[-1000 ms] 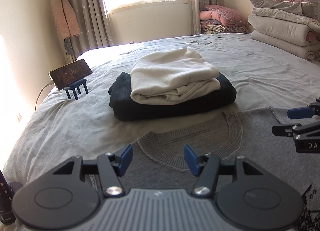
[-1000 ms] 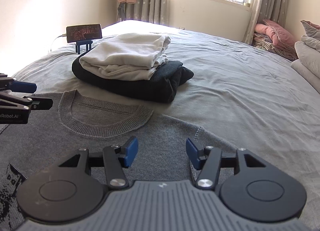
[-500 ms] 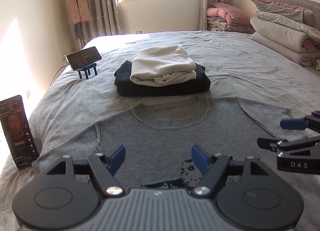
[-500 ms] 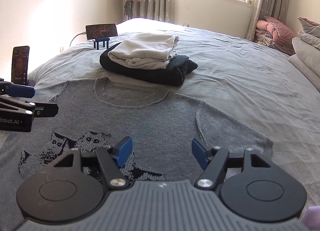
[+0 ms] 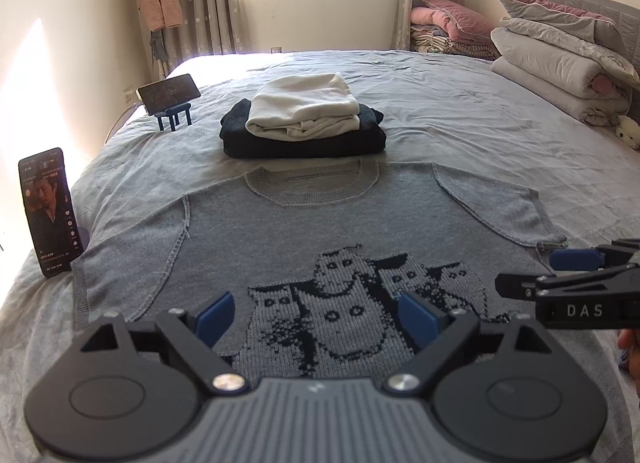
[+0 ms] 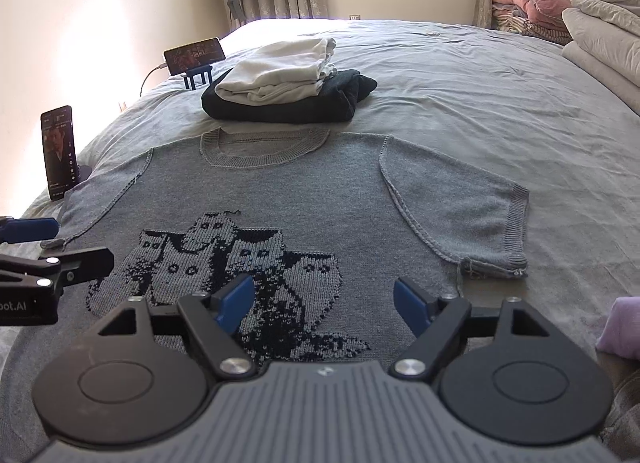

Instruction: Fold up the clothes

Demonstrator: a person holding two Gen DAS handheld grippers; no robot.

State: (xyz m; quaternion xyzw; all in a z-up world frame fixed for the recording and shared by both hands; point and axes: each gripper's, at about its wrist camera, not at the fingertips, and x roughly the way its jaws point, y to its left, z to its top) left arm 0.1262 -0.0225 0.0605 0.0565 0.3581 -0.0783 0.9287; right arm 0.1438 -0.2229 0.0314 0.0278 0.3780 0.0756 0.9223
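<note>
Sweater (image 5: 304,223) is lying flat, face up on the bed (image 5: 460,131), cat pattern showing and collar just short of the folded pile (image 5: 304,123) (white piece on top of a dark one). Both sleeves are spread out to the sides. Left gripper (image 5: 316,315) and right gripper (image 6: 324,299) both hang over the lower half with jaws spread wide and nothing in them. Left view gets the whole quilt stack (image 5: 560,59) by the headboard, while only the right view shows something lilac (image 6: 620,327) at its right edge; both catch the two phones (image 5: 50,211) on the left.
</note>
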